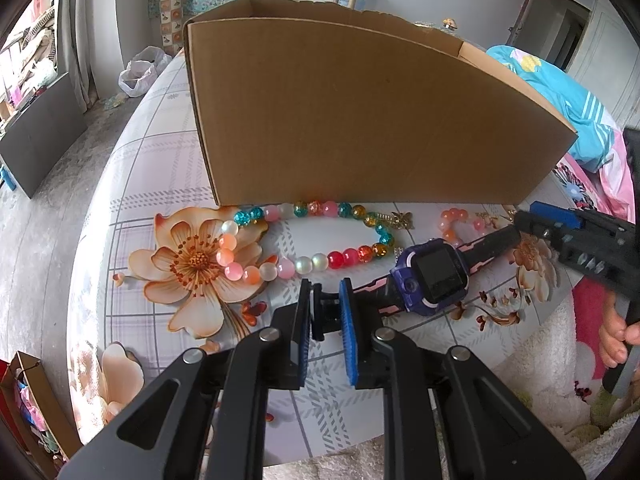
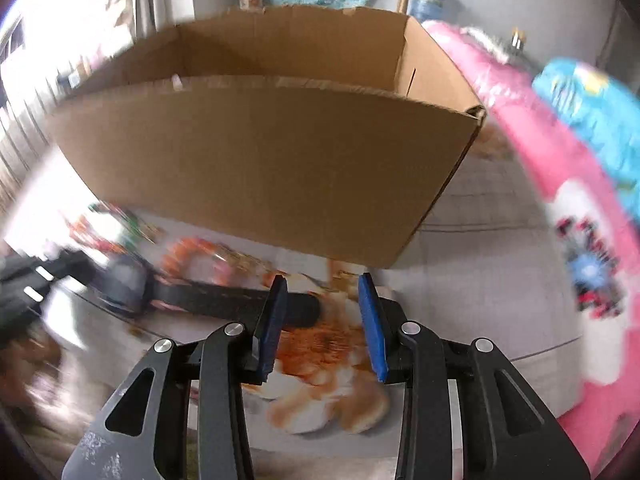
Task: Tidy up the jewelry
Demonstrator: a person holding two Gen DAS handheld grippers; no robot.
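Note:
A purple smartwatch with a black and pink strap lies on the flowered tablecloth in front of a cardboard box. My left gripper is shut on the strap's near buckle end. Beyond it lies a ring of multicoloured beads, and a small pink bead bracelet rests by the box. The right wrist view is blurred. There my right gripper stands open, and the watch strap's other end reaches just past its left pad without being pressed. The right gripper also shows in the left wrist view at that strap end.
The box is open at the top and stands close behind the jewelry. Pink and blue bedding lies to the right. A person's hand holds the right gripper's handle. The table edge curves round at the left.

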